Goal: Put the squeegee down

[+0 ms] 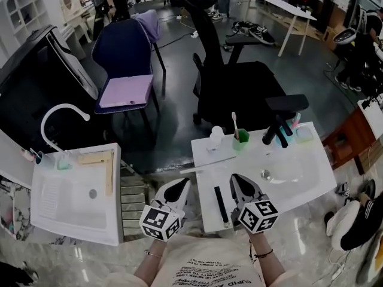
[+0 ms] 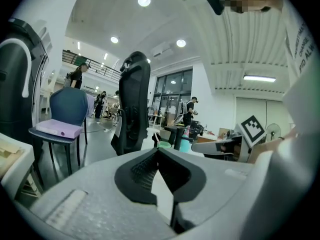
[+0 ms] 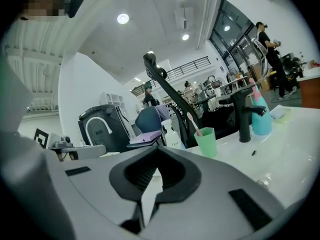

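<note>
The left tongs [image 1: 181, 187] and right tongs [image 1: 237, 181] are both clenched, empty. What looks like the squeegee [image 1: 221, 205] lies on the surface [image 1: 299, 181] between them, long axis pointing away, nearer the right tongs.

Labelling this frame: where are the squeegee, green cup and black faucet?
squeegee [image 1: 221, 205]: head view, middle of its bar.
green cup [image 3: 206, 143]: right gripper view, side wall.
black faucet [image 3: 244, 121]: right gripper view, upright stem.
</note>
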`<state>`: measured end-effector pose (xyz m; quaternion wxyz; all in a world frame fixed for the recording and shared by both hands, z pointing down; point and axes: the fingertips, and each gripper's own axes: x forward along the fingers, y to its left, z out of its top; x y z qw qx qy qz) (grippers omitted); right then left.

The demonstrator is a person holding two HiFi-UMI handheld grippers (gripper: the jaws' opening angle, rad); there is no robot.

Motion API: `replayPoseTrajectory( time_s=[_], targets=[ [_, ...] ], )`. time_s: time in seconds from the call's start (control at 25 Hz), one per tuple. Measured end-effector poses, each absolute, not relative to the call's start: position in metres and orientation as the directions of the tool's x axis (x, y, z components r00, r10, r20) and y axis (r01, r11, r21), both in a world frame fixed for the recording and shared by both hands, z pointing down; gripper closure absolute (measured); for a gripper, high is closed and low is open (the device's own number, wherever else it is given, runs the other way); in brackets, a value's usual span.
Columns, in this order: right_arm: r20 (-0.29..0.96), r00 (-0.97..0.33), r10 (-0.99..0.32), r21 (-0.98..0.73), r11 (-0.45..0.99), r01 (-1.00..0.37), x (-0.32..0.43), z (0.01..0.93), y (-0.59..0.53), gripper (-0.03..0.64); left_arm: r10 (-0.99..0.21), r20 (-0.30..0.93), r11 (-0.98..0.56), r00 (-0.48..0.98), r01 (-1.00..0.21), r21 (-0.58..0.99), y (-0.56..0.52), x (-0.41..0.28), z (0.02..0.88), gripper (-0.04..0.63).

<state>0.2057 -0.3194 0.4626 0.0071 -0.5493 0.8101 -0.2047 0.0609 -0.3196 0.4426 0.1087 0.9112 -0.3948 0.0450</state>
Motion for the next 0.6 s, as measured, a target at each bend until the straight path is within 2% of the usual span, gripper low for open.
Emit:
replayPoseTrajectory(
  time_s=[0.6],
  targets=[
    [0.055,-0.371,-0.927,-0.302,0.338,-0.891,0.229,0.414,-0.317,0.612,-0.756,0.083,-0.64,0.649,-0.76,0.113,-0.323,0.045,0.415,0.574]
  ],
)
